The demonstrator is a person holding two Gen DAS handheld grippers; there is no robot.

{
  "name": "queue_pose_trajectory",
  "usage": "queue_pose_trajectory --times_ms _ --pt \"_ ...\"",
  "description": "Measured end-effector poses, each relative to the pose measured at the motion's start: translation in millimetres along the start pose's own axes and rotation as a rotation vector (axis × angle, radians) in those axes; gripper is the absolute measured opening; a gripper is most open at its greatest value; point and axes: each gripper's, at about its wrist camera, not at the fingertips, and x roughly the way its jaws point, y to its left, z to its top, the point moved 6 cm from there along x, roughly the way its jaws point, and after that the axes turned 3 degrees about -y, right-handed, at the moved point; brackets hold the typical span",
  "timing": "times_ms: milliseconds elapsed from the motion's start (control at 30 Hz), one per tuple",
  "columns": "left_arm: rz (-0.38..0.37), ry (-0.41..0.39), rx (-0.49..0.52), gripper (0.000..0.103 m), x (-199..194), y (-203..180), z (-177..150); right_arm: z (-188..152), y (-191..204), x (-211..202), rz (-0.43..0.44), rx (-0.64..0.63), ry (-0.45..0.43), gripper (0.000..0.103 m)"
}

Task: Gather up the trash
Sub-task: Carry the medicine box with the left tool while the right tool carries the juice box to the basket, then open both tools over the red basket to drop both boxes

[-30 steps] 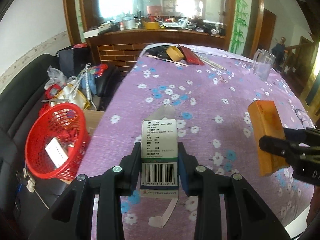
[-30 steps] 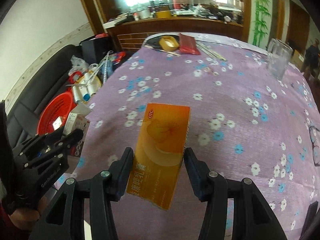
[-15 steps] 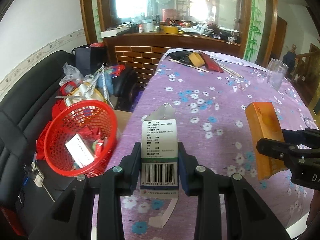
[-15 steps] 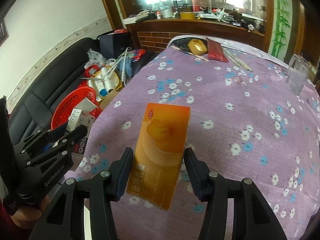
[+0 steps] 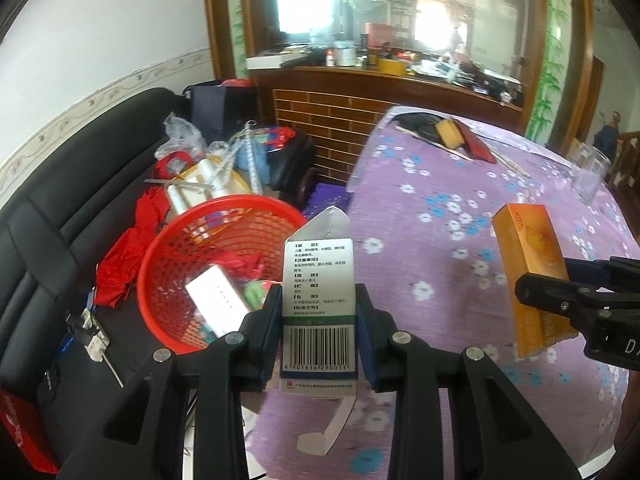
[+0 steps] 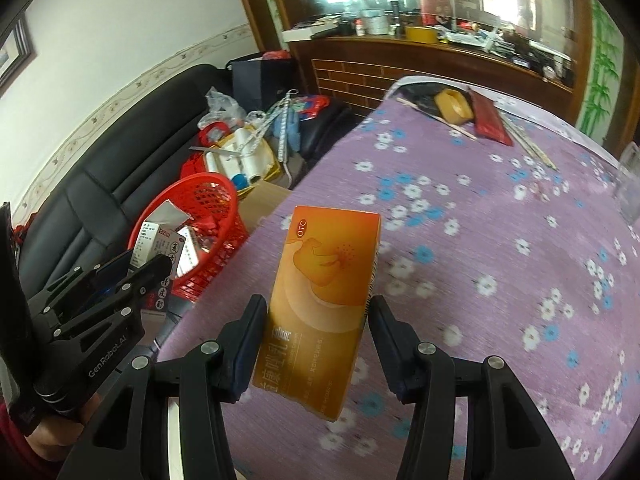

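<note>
Left claw (image 5: 319, 320) pinches a white medicine box (image 5: 319, 280) upright beside the red basket (image 5: 168, 248), which sits on the black sofa (image 5: 60, 200); its lower flap hangs open. Right claw (image 6: 318, 336) grips an orange box (image 6: 324, 296) above the purple floral surface (image 6: 500, 240). Basket contents are hard to make out.

the white box (image 5: 319, 280) in my left gripper (image 5: 319, 336) is matt cardboard with a silvery inner flap. the orange box (image 6: 324, 304) in my right gripper (image 6: 318, 344) is glossy, smooth card. my fingers (image 5: 264, 336) are matt black plastic with metal screws. the red basket (image 5: 160, 280) is shiny plastic mesh. the table's purple cloth (image 6: 500, 240) looks finely woven; the far left sofa (image 5: 60, 200) looks like smooth black leather.
</note>
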Motion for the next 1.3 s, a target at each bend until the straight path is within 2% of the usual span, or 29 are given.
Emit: queue_pose_trajectory --times_ms 300,733,967,1300 --pt "0.044 0.011 -0.064 0.033 13.1 49.8 2.9 24.8 41.0 28.3 0.040 -0.056 0.011 0.057" --pt "0.087 0.036 -0.257 0.033 35.8 141.4 9.6 80.8 117.5 76.6 0.144 -0.173 0.031 0.058" --pt "0.072 0.045 -0.267 0.033 48.5 151.2 14.1 102.8 145.7 110.3 0.213 -0.198 0.071 0.059" --pt "0.049 0.073 -0.268 0.033 67.8 151.3 12.7 109.0 154.2 147.2 0.213 -0.205 0.119 0.060"
